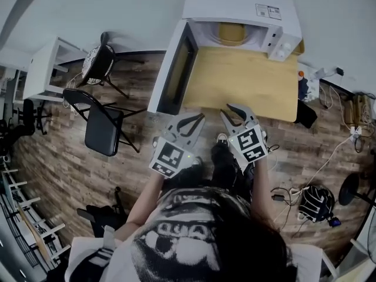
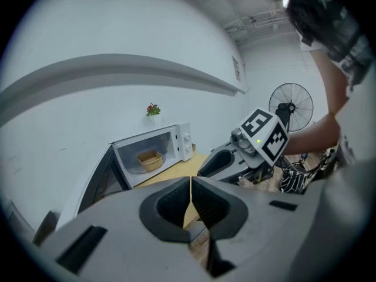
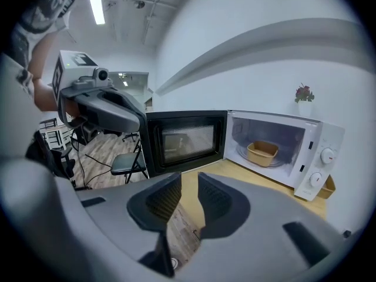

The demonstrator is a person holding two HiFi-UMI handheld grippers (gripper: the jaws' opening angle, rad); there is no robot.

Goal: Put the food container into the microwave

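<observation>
The tan food container (image 1: pixel 231 33) sits inside the white microwave (image 1: pixel 235 4), on its turntable. The microwave door (image 1: pixel 175 69) hangs wide open to the left. The same container (image 2: pixel 150 159) (image 3: pixel 262 153) shows in both gripper views, far ahead of the jaws. Both grippers hover off the near edge of the wooden table (image 1: pixel 247 81), side by side. My left gripper (image 1: pixel 198 118) (image 2: pixel 191 184) is shut, tips touching, empty. The jaws of my right gripper (image 1: pixel 234 111) (image 3: pixel 189 181) stand a little apart with nothing between them.
A black folding chair (image 1: pixel 103 128) and a second chair (image 1: pixel 100 60) stand on the wood floor to the left, near a white desk (image 1: pixel 47 66). Cables and gear lie on the floor at right. A small plant (image 3: pixel 304 93) tops the microwave. A fan (image 2: pixel 291 107) stands behind.
</observation>
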